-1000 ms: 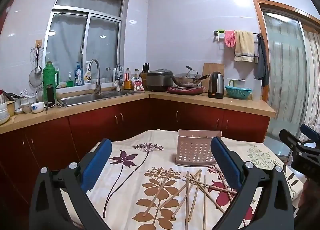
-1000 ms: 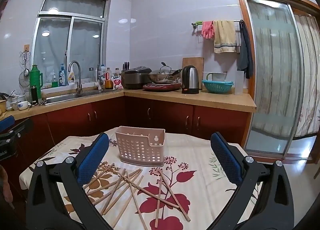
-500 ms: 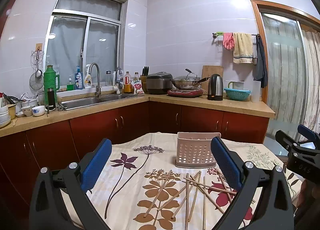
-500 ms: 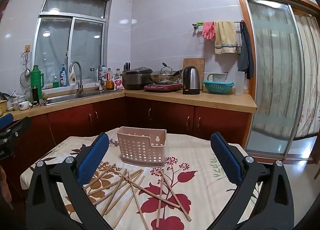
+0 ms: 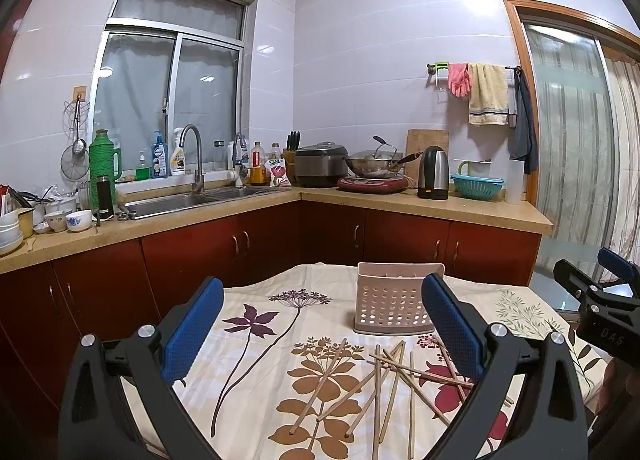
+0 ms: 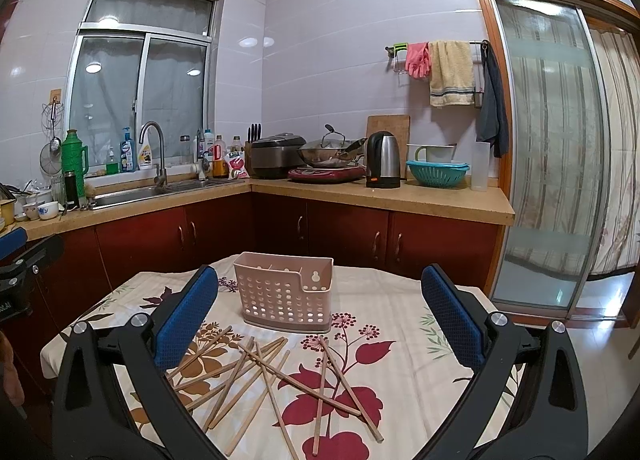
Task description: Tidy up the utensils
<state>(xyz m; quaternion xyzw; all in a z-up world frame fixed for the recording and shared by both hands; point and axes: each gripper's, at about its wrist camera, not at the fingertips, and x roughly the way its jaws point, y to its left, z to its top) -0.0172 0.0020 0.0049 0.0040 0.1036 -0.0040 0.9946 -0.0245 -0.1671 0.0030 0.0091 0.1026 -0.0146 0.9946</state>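
Observation:
Several wooden chopsticks (image 5: 394, 382) (image 6: 280, 372) lie scattered in a loose crossed pile on the flowered tablecloth (image 5: 260, 340) (image 6: 400, 324). Behind them stands a pink perforated utensil holder (image 5: 394, 304) (image 6: 286, 292), upright. My left gripper (image 5: 320, 324) hangs above the table's near side, open and holding nothing. My right gripper (image 6: 320, 320) is likewise open and holding nothing, hovering over the chopsticks. Each gripper shows at the edge of the other's view, the right gripper (image 5: 600, 300) at the right edge and the left gripper (image 6: 16, 260) at the left edge.
Red cabinets with a tan counter (image 5: 400, 204) run behind the table, carrying a sink (image 5: 192, 200), kettle (image 5: 434, 172), wok (image 5: 372, 164), rice cooker and bowls. A sliding glass door (image 6: 552, 140) stands at the right. The table edge drops off toward the cabinets.
Both views have shifted slightly, with the table and holder sitting a little lower in frame. The chopsticks and holder have not moved, and both grippers stay open.

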